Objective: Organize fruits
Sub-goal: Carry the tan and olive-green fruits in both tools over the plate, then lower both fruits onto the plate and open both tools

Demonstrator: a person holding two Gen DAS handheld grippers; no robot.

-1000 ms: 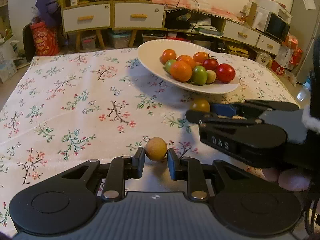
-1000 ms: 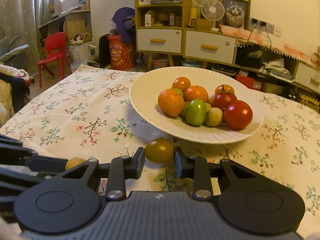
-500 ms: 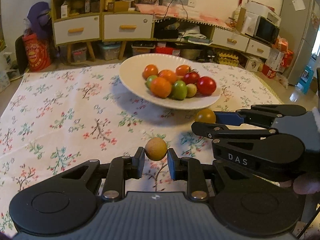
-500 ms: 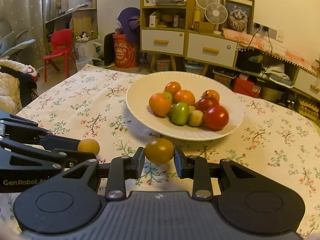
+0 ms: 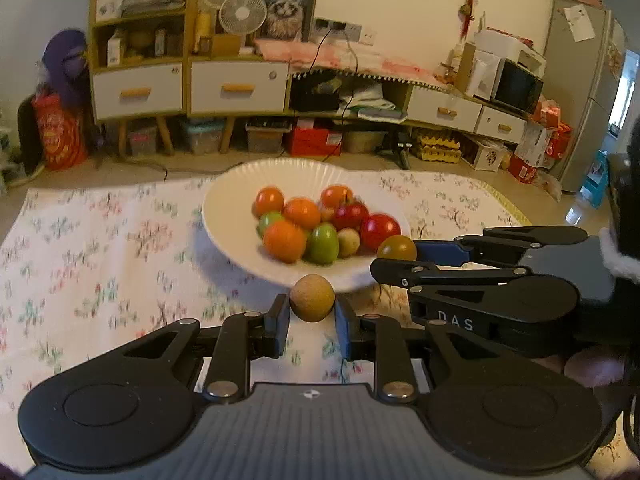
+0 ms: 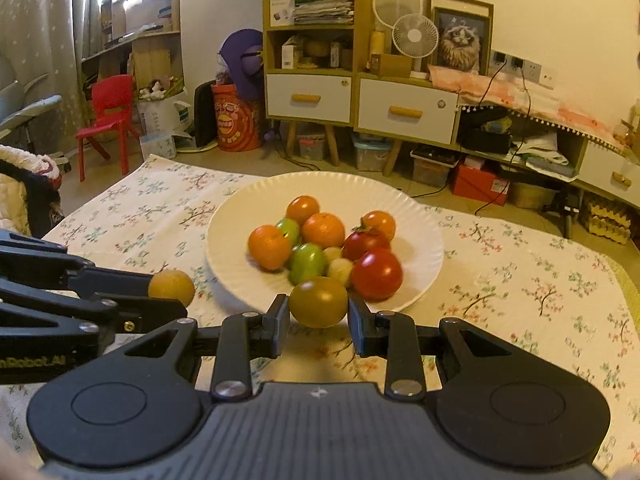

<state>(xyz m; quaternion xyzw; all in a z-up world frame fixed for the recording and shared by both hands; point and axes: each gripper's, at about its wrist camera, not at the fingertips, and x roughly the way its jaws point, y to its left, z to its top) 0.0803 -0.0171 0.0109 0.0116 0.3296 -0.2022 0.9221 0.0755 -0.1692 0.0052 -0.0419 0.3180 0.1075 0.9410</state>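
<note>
A: Right, both loaded. Left gripper point(image 5: 312, 308) clamped on a small tan round fruit point(image 5: 312, 297), fingers point(image 5: 277, 322) pinching it at the sides, just short of the white plate point(image 5: 224, 220). Right gripper point(image 6: 318, 312) closed on a yellow-green tomato point(image 6: 318, 301), poised at the plate's near rim.

B: Both held above the floral-clothed surface point(image 6: 540, 280), then. Biggest risk?

A: Probably rolling. Round, smooth fruit, held only at two narrow points; could slip out if tilted or bumped.

B: And the heap already on the plate?

A: Crowded: oranges, green ones, red tomatoes point(image 6: 377, 274) bunched toward the near side. Dropping from height could knock one over the shallow rim and off onto the cloth.

B: Anything between the two tools?

A: Close together, side by side. Could clash if both reach for the same gap.
</note>
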